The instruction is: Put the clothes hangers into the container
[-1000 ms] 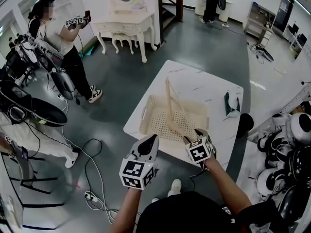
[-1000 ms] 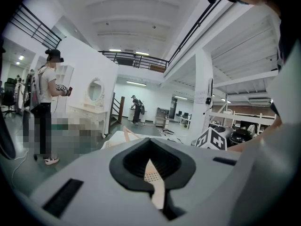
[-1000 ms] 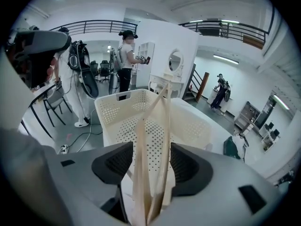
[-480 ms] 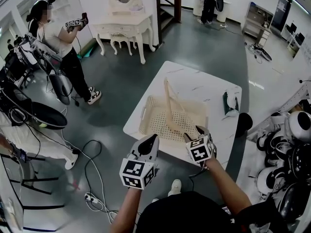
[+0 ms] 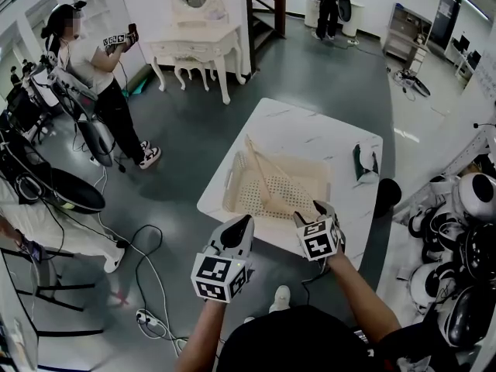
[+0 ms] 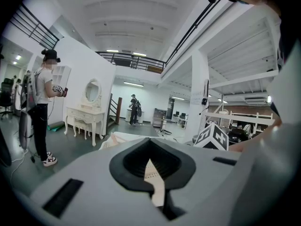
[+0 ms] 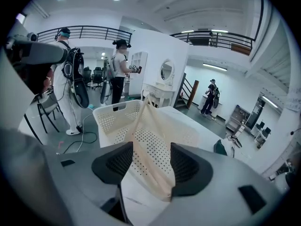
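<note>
Now: left gripper near table, jaws closed, empty; right gripper at basket, jaws apart around hanger.

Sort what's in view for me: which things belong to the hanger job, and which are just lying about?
Job: clothes hangers, leaning in the cream basket; right gripper, jaws apart, close by them.
Lying about: dark green item on the white table; cables on the floor; dressing table.
</note>
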Tool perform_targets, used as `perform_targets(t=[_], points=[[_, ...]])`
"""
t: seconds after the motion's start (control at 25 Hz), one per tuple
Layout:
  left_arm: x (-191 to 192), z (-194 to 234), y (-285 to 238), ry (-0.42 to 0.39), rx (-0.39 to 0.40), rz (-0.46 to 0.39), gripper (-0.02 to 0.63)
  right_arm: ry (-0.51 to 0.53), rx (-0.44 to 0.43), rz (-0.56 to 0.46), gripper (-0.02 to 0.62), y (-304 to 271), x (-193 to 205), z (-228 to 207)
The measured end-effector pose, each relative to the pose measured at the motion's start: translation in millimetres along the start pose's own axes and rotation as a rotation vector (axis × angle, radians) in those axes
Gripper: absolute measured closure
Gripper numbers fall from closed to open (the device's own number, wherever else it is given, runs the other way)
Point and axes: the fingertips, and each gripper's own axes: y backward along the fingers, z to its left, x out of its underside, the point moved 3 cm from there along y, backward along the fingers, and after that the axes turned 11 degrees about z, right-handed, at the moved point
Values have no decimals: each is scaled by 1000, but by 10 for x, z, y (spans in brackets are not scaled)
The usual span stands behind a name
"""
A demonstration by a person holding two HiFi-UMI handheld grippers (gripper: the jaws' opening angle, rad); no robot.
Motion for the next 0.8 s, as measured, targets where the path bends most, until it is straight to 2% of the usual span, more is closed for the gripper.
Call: perform_targets(t=[0.8], points=[[76,-134,363,-28,12,-6,607,-21,-28,-42,359,341,66,287]])
